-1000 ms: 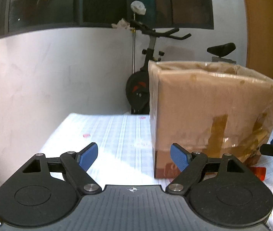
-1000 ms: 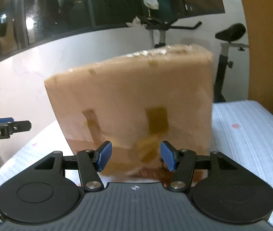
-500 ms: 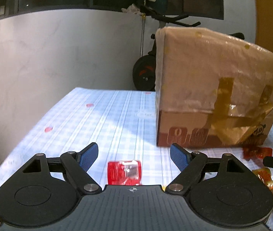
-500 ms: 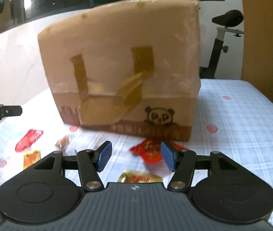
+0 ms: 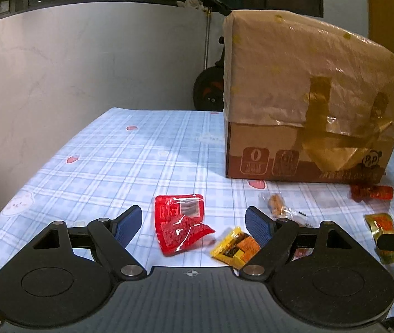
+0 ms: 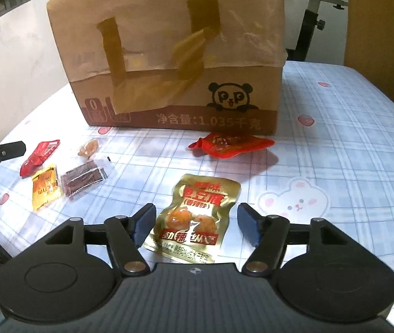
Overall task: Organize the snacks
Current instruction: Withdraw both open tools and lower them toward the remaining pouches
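The snacks lie scattered on my bench (image 6: 349,144), on its blue checked cloth, in front of a cardboard box (image 6: 174,55) wrapped in plastic film and brown tape. Nearest my right tongs (image 6: 195,223) is a gold packet (image 6: 197,216) with red lettering; it lies flat on the cloth between the two blue pads, neither of which presses on it. These tongs stand apart, and their jaws have just been opening wider. Beyond the gold packet, just in front of the box, lies a crumpled red packet (image 6: 230,144). Off to the left sit four more: a flat red packet (image 6: 40,156), a yellow packet (image 6: 45,190) just beside it, a dark brown clear-wrapped snack (image 6: 81,179) next to that, and a small clear-wrapped brown sweet (image 6: 88,147) farther back.

My left tongs (image 5: 194,223) are also apart and hold nothing. In their view the flat red packet (image 5: 179,220) lies between the pads on the cloth, and the yellow packet (image 5: 235,245) sits near the right pad, not touched as far as I can tell. The small sweet (image 5: 277,204) is just behind that pad. The tip of my right tongs shows at the right edge, beside the gold packet (image 5: 383,229).

The box (image 5: 308,97) stands upright at the back right of the bench. Behind it are a white wall and an exercise bike (image 6: 319,8).
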